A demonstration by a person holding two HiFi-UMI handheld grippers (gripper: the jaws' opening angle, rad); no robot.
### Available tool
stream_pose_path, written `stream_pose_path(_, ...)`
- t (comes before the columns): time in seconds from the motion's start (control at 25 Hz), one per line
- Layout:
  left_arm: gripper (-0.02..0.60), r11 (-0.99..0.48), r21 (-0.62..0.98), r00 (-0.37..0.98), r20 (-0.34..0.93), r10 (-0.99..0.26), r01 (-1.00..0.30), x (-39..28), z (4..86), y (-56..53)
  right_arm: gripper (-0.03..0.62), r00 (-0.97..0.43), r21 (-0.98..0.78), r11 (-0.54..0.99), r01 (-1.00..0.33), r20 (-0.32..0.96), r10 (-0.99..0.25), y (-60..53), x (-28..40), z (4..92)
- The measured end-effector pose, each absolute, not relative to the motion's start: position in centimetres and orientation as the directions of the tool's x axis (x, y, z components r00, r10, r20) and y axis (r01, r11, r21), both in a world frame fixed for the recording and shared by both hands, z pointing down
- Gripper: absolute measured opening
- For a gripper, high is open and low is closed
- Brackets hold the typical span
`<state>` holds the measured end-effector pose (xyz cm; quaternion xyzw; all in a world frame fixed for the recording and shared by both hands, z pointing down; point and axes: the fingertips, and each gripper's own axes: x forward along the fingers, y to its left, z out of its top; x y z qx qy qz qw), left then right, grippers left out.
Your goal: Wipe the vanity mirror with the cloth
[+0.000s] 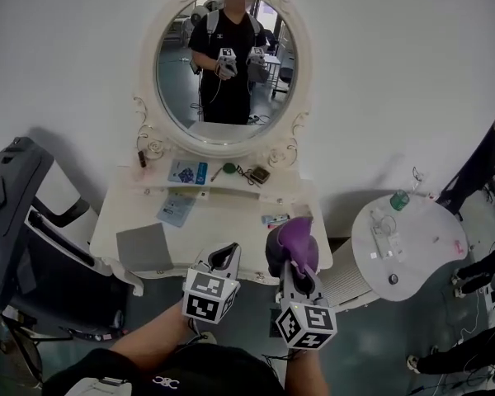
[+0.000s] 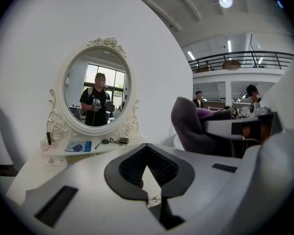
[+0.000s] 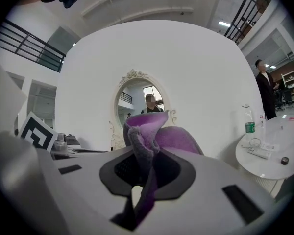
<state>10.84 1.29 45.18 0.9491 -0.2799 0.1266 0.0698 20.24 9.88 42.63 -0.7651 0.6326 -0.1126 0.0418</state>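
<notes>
The oval vanity mirror (image 1: 223, 64) in its white ornate frame stands at the back of the white vanity table (image 1: 231, 225); it also shows as the mirror (image 2: 95, 94) and the mirror (image 3: 139, 104). My right gripper (image 1: 295, 262) is over the table's front edge, shut on a purple cloth (image 1: 293, 242) that bunches up beyond its jaws. In the right gripper view the cloth (image 3: 154, 131) stands up from the right gripper (image 3: 146, 153). My left gripper (image 1: 224, 258) hovers beside it, shut and empty. From the left gripper (image 2: 147, 147) the cloth (image 2: 191, 126) is to the right.
A black chair (image 1: 16, 221) stands left of the vanity. A round white side table (image 1: 408, 238) with a bottle (image 1: 399, 199) is at the right. A grey pad (image 1: 144, 246), a booklet (image 1: 176, 209) and small items (image 1: 187, 172) lie on the vanity. People stand at the right edge.
</notes>
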Motion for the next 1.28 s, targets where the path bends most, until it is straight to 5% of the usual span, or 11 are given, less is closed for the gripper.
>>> stream_pose_path(1.28, -0.003, -0.453, 0.048, 0.439, 0.354, -0.826, -0.890, 18.2, 45.9, -24.3, 0.044, -0.303, -0.267, 0.285, -0.921, 0.026, -0.953, -24.0, 31.8, 40.8)
